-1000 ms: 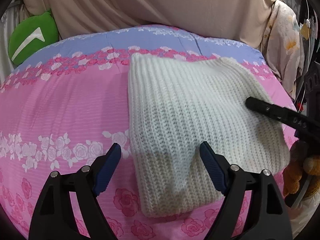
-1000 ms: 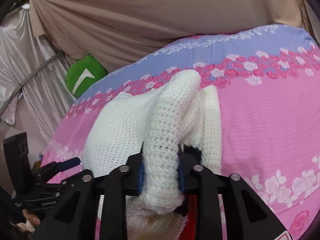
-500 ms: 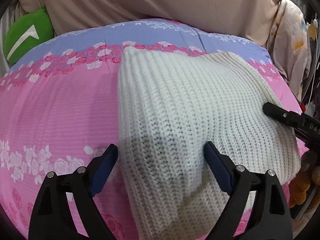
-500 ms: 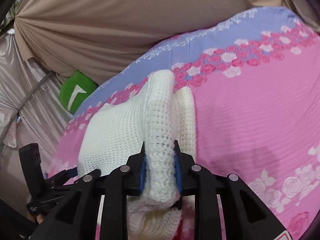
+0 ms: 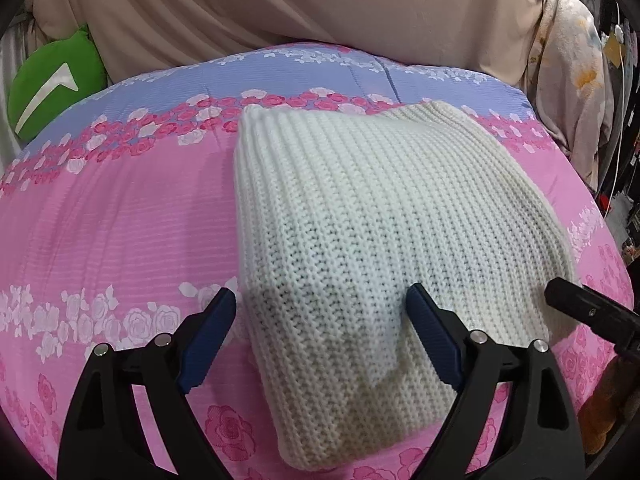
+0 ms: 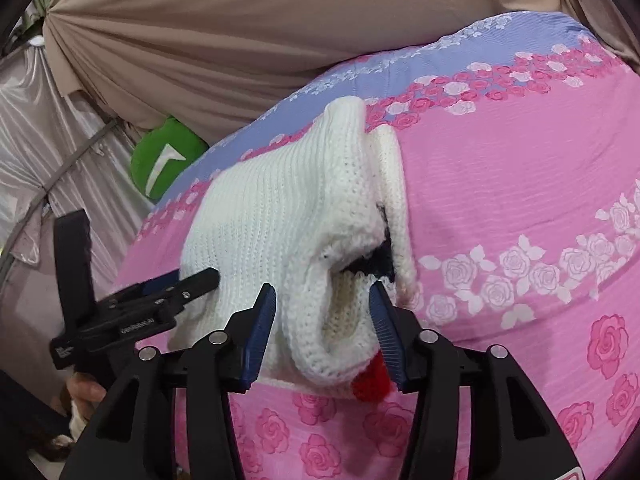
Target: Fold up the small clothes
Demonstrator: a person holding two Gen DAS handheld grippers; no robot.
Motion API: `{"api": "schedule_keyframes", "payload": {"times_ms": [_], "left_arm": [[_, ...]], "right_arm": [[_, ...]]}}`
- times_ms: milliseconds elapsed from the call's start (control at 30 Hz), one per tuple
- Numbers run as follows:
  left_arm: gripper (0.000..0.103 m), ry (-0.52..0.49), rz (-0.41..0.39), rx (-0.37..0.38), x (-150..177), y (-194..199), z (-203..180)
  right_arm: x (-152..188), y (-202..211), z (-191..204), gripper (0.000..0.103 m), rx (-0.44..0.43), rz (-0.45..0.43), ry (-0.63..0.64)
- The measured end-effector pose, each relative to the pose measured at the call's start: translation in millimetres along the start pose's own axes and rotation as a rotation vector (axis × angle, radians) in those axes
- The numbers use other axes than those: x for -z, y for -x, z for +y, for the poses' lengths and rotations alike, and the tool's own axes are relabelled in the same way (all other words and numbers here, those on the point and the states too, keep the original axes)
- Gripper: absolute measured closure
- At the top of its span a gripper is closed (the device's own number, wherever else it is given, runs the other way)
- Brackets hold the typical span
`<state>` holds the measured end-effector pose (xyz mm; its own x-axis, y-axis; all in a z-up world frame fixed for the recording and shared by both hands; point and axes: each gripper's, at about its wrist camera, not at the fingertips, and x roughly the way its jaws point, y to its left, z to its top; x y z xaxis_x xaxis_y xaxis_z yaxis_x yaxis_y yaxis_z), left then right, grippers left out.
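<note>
A white knit sweater (image 5: 360,248) lies folded on the bed (image 5: 120,220), which has a pink cover with roses and a blue band at the far side. Everything here is placed by the sweater.

The left tongs (image 5: 318,332) are spread wide, holding nothing. Their blue pads sit on either side of the sweater's near end, and I cannot tell if they touch the wool. The black arms of these tongs are cut off at the bottom of the left view.

The right tongs (image 6: 322,328) are also wide apart. The thick rolled edge of the sweater (image 6: 304,240) sits between their pads, but the pads do not squeeze it. In the left view only a black tip of the right tongs (image 5: 588,312) shows, just beside the sweater's right edge.

Under the top fold, in the right view, a bit of black and a bit of red peek out (most of that part is hidden, so the picture on it cannot be made out).

A green cushion (image 5: 52,88) with a white mark sits well beyond the sweater, against a tan curtain (image 5: 280,8). A flowered cloth (image 5: 572,80) hangs far off to the sweater's right. At the bottom left of the right view, a hand (image 6: 86,394) behind the other tongs is mostly hidden.
</note>
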<state>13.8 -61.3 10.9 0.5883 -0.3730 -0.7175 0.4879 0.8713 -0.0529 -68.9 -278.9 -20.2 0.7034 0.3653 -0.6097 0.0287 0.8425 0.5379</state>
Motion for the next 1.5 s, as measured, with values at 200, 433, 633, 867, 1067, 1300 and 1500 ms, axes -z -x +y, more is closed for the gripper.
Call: {"api": "schedule_keyframes", "payload": {"times_ms": [200,433,633,867,1067,1300,1500], "left_arm": [[0.017,-0.022,0.024,-0.019,15.6,4.5,1.3],[0.017,-0.012,0.055,-0.02,28.8,-4.8,5.4],[0.017,-0.018,0.046,-0.028,28.9,-0.9,4.3],[0.017,-0.013,0.046,-0.034,28.6,0.3,3.6],[0.018,0.002,0.03,-0.036,27.3,11.6,10.5],[0.018,0.074,-0.035,-0.103,18.4,36.4,45.8],[0.018,0.089,-0.04,-0.094,8.7,34.1,49.1]], "right_arm": [[12.0,38.7,19.1,0.095,-0.129,-0.032,0.013],[31.9,8.0,-12.0,0.096,-0.03,0.042,-0.056],[6.2,45.8,17.9,0.081,0.065,-0.073,0.046],[-31.3,38.6,73.2,0.081,0.042,-0.147,0.21],[-25.3,-59.7,102.8,0.081,0.031,0.067,0.276],[-38.7,-52.6,127.2,0.083,-0.074,0.028,0.285],[-37.5,-111.2,127.0,0.087,-0.045,0.113,0.354]]}}
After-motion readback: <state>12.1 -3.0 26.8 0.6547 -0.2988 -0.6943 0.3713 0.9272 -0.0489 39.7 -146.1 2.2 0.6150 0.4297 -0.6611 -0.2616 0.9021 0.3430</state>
